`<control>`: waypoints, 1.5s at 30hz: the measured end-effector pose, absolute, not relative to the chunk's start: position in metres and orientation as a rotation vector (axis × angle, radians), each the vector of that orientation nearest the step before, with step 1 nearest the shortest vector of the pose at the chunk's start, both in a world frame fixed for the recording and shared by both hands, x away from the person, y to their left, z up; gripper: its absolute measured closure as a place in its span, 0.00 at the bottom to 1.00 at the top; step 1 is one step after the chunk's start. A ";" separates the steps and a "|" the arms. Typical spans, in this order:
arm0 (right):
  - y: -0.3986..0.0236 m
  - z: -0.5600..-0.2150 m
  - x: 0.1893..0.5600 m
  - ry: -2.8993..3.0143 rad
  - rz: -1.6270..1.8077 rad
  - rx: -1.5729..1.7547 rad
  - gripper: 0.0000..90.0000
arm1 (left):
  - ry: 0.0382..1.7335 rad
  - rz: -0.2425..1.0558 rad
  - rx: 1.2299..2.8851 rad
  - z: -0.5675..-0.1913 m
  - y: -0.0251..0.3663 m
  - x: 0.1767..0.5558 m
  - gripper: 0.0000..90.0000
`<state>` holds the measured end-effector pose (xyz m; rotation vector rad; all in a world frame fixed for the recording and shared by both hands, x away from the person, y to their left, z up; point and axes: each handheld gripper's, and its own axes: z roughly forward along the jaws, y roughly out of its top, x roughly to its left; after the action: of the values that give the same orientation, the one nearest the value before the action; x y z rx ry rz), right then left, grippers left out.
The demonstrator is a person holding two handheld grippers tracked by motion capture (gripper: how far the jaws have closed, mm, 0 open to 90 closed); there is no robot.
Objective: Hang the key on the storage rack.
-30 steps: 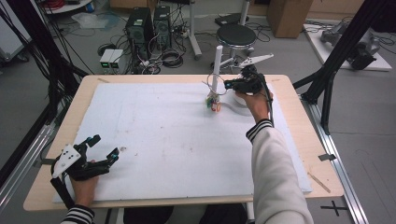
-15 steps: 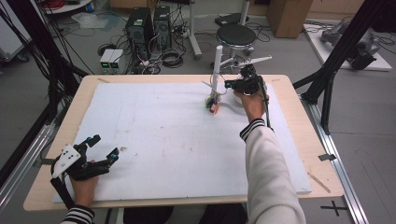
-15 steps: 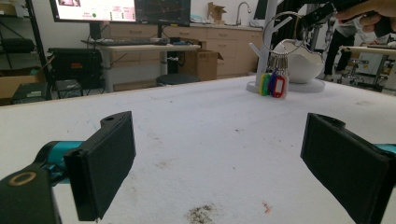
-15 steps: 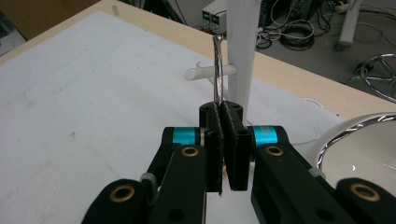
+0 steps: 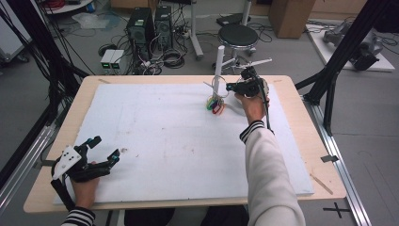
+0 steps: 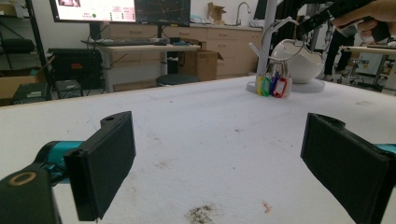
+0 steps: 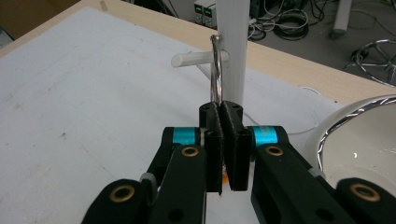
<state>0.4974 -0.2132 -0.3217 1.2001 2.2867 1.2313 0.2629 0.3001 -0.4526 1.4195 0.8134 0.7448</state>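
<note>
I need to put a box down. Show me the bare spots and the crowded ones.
Bare: the wide middle of the white board, between the left gripper and the key ring. Crowded: the far right corner, where the right gripper pinches the ring beside the white stand and bowl.

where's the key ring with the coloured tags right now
The key ring is pinched in the right gripper, beside the white post at the table's far right; its coloured tags hang by the post's base, near the white bowl.
</note>
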 end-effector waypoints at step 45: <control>-0.236 -0.309 0.421 2.224 1.334 0.966 0.01 | 0.804 0.753 1.422 -0.453 0.299 0.262 0.12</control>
<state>0.4206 -0.2360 -0.3089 0.9656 2.2243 1.3341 0.2623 0.2995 -0.4526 1.4217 0.8038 0.7535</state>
